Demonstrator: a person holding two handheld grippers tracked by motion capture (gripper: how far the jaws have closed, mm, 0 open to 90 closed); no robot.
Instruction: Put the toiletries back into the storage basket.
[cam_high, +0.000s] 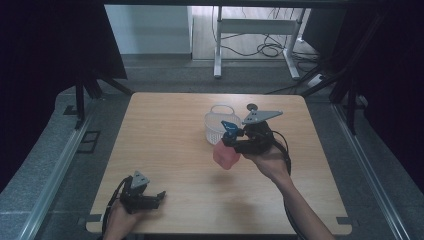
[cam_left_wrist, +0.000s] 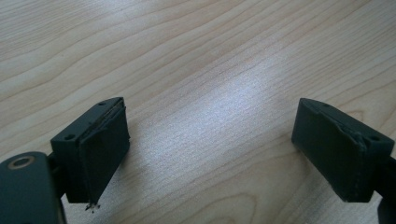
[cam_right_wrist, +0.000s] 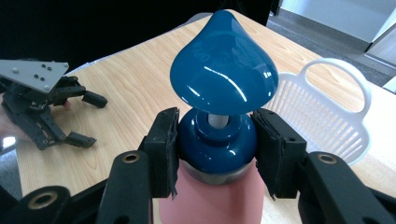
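While the right claw (cam_right_wrist: 215, 154) is clamping the blue collar of the pink pump bottle (cam_high: 225, 155) at centre right of the high view, we are listing these items. Bottle: hanging tilted, just below the white basket (cam_high: 218, 122), apparently clear of the bench (cam_high: 170, 150). Blue pump head (cam_right_wrist: 223, 77): standing above the pads. Left claw (cam_high: 159, 196): resting at lower left, jaws spread wide, holding nothing. Risk, as we are judging it: the glossy, rounded collar is offering little purchase, so the bottle may be slipping or swinging, dropping, or knocking the light basket aside.
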